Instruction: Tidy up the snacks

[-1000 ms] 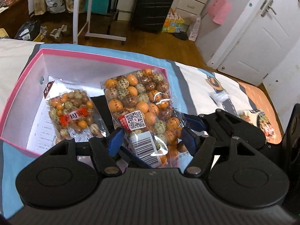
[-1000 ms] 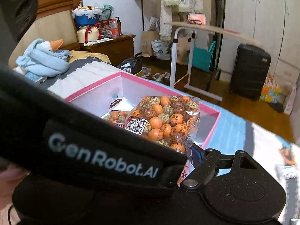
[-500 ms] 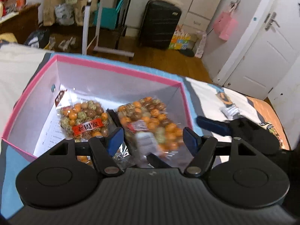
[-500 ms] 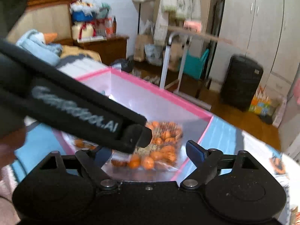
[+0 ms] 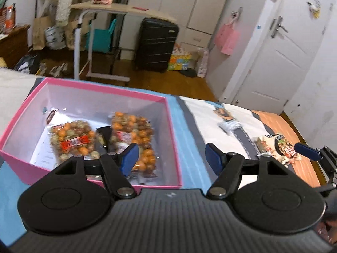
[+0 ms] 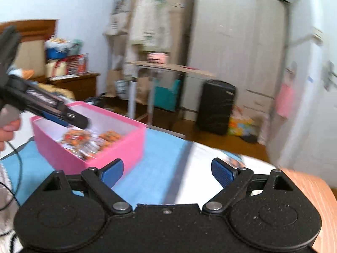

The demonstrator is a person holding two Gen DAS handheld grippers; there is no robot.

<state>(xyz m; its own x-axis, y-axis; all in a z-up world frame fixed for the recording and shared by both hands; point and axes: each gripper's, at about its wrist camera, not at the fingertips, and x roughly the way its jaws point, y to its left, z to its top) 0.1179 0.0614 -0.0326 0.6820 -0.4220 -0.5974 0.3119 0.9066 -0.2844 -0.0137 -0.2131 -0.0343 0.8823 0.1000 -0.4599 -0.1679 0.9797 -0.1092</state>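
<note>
A pink box [image 5: 171, 130] sits on the blue part of the bed cover. Two clear bags of orange and speckled snacks lie inside it: one on the left [image 5: 72, 139] and one to its right [image 5: 134, 135]. My left gripper [image 5: 171, 155] is open and empty, just above the box's near right corner. My right gripper [image 6: 167, 170] is open and empty, off to the right of the box [image 6: 118, 149]. Another snack packet [image 5: 276, 146] lies on the orange part of the cover, next to the right gripper's fingertip [image 5: 306, 148].
A small grey wrapper [image 5: 230, 125] lies on the white part of the cover. Beyond the bed are a black suitcase [image 5: 155, 44], a rolling side table [image 5: 122, 10], a white door [image 5: 271, 63] and a wooden nightstand [image 6: 78, 84].
The second snack bag went from held above the box to lying inside it. Both grippers pulled back and to the right; the right gripper swung away from the box.
</note>
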